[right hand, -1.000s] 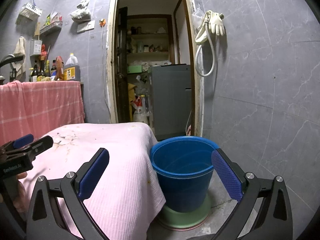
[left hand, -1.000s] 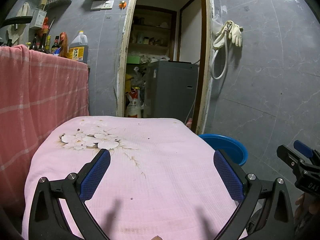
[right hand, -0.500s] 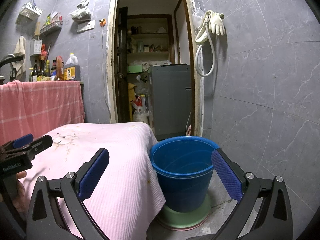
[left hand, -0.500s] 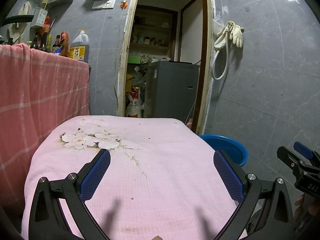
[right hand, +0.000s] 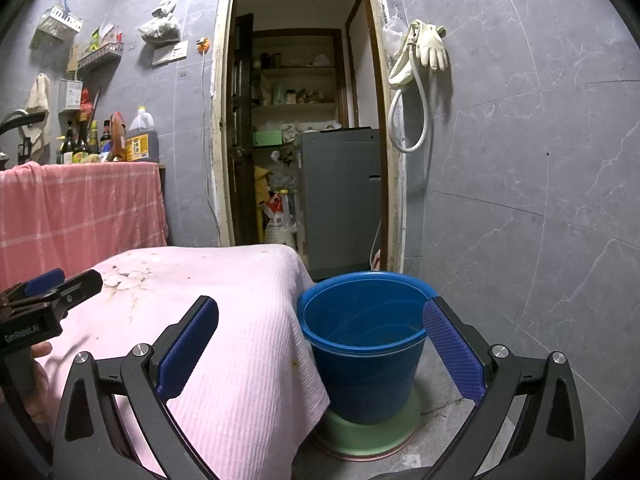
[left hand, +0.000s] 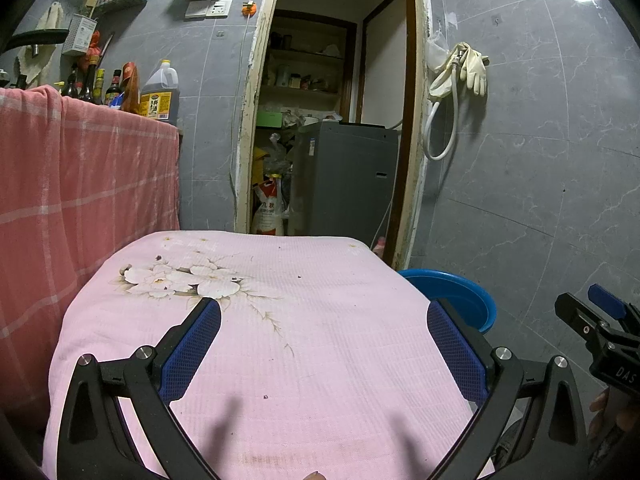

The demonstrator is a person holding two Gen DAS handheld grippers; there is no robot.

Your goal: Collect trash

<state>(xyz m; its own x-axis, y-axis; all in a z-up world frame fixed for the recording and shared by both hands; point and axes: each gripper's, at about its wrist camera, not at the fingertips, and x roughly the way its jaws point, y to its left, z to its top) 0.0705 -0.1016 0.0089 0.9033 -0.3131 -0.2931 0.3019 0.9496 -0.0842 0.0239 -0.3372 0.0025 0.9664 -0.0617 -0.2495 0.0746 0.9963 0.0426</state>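
My left gripper (left hand: pixel 320 344) is open and empty, held above a table covered by a pink flowered cloth (left hand: pixel 280 320). Only small dark crumbs (left hand: pixel 265 397) lie on the cloth. My right gripper (right hand: pixel 320 344) is open and empty, level with the cloth's right edge (right hand: pixel 240 320) and the blue bucket (right hand: pixel 364 344) on the floor. The bucket looks empty inside; its rim also shows in the left wrist view (left hand: pixel 460 292). Each gripper shows at the edge of the other's view: the right one (left hand: pixel 600 328), the left one (right hand: pixel 44 300).
A counter draped in pink checked cloth (left hand: pixel 80 184) with bottles (left hand: pixel 160 92) stands at the left. A doorway ahead opens onto a grey appliance (left hand: pixel 344 176) and shelves. Gloves and a hose (left hand: pixel 460 76) hang on the tiled wall. The bucket sits on a green lid (right hand: pixel 368 436).
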